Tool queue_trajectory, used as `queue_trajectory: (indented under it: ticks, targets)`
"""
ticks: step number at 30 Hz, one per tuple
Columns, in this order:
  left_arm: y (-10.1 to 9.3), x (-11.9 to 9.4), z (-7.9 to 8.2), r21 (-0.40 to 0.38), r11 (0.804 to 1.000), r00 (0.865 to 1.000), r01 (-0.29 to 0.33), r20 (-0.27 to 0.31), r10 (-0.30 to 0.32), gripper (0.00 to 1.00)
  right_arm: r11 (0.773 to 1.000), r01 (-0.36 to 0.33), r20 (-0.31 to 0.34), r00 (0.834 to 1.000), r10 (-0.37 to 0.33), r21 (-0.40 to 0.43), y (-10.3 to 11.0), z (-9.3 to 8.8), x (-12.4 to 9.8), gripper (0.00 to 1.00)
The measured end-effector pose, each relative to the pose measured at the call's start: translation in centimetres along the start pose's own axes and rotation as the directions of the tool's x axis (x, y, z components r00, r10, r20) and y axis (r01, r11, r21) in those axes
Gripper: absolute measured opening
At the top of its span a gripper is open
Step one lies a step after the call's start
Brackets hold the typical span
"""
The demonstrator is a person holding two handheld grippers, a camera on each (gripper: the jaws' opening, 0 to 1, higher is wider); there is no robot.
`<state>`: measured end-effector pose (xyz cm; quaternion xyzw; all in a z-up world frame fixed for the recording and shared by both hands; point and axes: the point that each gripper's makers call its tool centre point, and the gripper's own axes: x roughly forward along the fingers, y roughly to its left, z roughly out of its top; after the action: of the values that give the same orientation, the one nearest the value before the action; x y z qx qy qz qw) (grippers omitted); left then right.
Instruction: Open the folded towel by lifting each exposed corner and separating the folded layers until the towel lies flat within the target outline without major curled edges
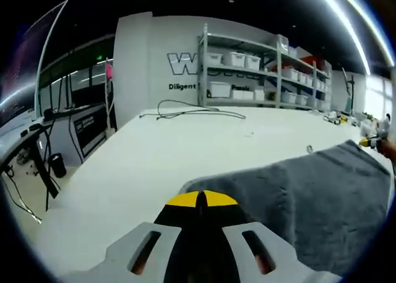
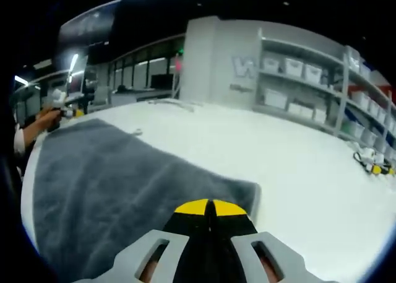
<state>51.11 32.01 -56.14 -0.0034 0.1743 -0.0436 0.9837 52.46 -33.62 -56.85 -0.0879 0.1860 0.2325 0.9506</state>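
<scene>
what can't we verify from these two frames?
- Target outline: not discernible on the white table in either view.
- Towel near edge: cut off by the rim and the right claw in the right gripper view.
- Whether the shut left claw pinches towel: tips hide the contact.

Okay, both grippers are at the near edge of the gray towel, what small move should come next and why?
Probably draw both grippers gently apart, to tension the near edge. The left gripper and right gripper each have jaws closed at a near corner of the gray towel, which already lies spread on the white table. The far edge looks slightly lifted; no outline is visible.
</scene>
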Motion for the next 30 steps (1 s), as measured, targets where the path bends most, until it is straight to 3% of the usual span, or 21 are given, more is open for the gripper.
queue_trajectory:
  ticks: [10,19,30]
  targets:
    - [-0.8,1.2,-0.4,-0.005,1.0,1.0,0.001,-0.011,-0.001,0.01,1.0,-0.001,-0.007,1.0,0.001,0.009,-0.4,0.2,1.6,0.0]
    - [-0.6,1.9,-1.0,-0.024,1.0,0.999,0.017,-0.042,-0.018,0.01,0.999,0.041,-0.015,0.999,-0.041,0.006,-1.4,0.6,2.6,0.0]
    - [-0.8,3.1,-1.9,-0.006,0.999,0.994,0.037,-0.1,-0.038,0.01,0.996,0.088,-0.073,0.993,-0.089,-0.011,-2.5,-0.7,3.6,0.0]
